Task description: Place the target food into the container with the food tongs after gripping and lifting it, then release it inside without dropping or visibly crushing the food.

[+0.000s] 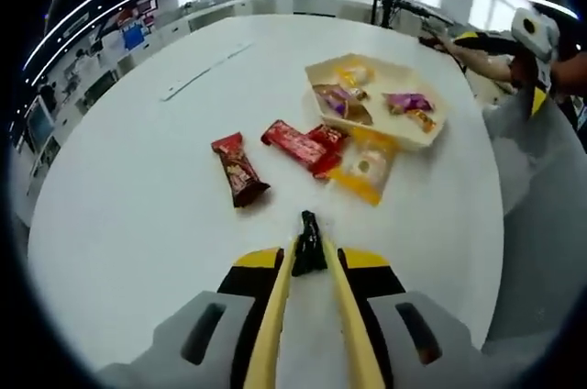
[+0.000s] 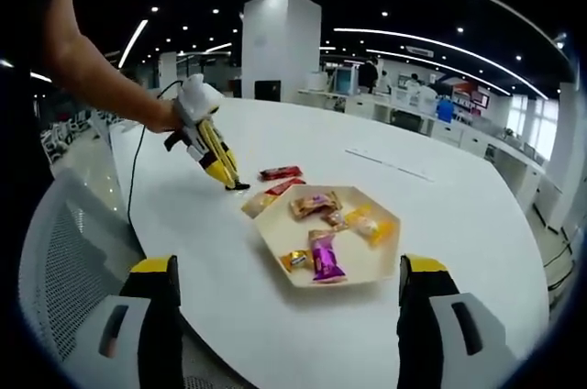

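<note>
Left gripper [image 1: 310, 247] fingers clamp tongs [image 1: 309, 240] (seemingly closed); right gripper [image 2: 289, 293] fingers apart

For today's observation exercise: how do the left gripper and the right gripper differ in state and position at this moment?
The left gripper is shut on black tongs, jaws pressed together; the right gripper is open, jaws spread wide and empty. The left gripper points toward the wrapped snacks lying loose on the white table, beside the tray; the right gripper hangs before the tray itself. Both share grey bodies with yellow and black jaws.
</note>
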`<state>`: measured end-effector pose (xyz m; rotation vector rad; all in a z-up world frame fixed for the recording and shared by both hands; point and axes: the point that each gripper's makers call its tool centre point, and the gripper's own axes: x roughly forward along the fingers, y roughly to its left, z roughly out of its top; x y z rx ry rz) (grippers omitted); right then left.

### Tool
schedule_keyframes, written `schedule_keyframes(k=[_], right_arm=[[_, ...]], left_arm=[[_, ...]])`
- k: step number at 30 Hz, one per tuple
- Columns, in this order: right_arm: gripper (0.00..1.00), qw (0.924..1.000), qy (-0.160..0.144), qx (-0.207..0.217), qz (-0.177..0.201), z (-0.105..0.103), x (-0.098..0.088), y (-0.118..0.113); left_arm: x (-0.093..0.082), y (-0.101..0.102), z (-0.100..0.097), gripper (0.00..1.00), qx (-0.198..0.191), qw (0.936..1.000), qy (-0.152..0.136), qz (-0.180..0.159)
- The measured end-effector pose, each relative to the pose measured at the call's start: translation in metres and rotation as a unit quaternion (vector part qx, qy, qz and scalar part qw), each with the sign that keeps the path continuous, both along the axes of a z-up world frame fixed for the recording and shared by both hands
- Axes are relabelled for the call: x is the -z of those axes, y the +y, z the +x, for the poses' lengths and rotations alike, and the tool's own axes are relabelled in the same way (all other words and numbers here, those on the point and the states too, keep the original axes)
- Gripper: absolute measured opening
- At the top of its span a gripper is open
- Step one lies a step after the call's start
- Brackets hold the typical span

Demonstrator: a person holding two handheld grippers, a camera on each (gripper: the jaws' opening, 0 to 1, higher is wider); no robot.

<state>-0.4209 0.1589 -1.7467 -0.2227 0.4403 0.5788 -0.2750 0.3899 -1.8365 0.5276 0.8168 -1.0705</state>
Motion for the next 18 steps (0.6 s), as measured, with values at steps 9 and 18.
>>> schedule_keyframes(k=[9, 18], right_arm=[[0.97, 1.0000, 0.000, -0.001, 0.001, 0.000, 0.000, 0.000], [0.97, 1.0000, -0.001, -0.002, 0.001, 0.000, -0.001, 0.001]], left_arm=[[0.001, -0.001, 0.001, 0.17, 0.014, 0.9991, -0.032, 0.022], [-0.015, 0.000, 0.005, 0.16, 0.002, 0.9991, -0.043, 0.000]])
